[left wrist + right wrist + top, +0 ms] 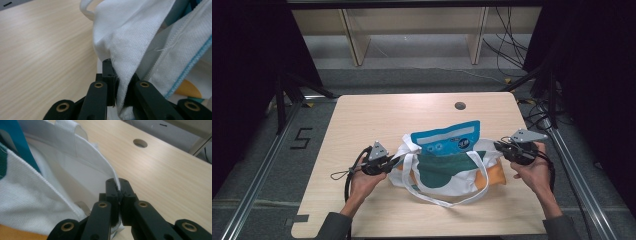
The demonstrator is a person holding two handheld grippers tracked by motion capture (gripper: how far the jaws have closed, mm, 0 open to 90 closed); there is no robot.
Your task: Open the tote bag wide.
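Spreading across most of the high view, a pale wooden table stood on a grey floor, with a round cable hole near its far edge and a dark figure five marked on the floor to its left. Beyond it rose the light wooden legs of a shelf unit, and black cables trailed over the floor at the far right; metal rails ran along both sides of the table. Near the front middle of the table lay a white tote bag printed with dark green and orange patches, its long white handles looped loosely toward the person. A blue packet with a pale band and round marks stood out of the bag's mouth, tilted toward the far side. The person's forearms came in from the bottom, hands level and turned inward from either side of the bag. The left gripper met the bag's left end; in the left gripper view its jaws were nearly closed and pinched a fold of the white cloth at the bag's edge. The right gripper met the bag's right end; in the right gripper view its jaws were almost fully closed on the thin hem of the bag's rim, the cloth running up out of the pads.
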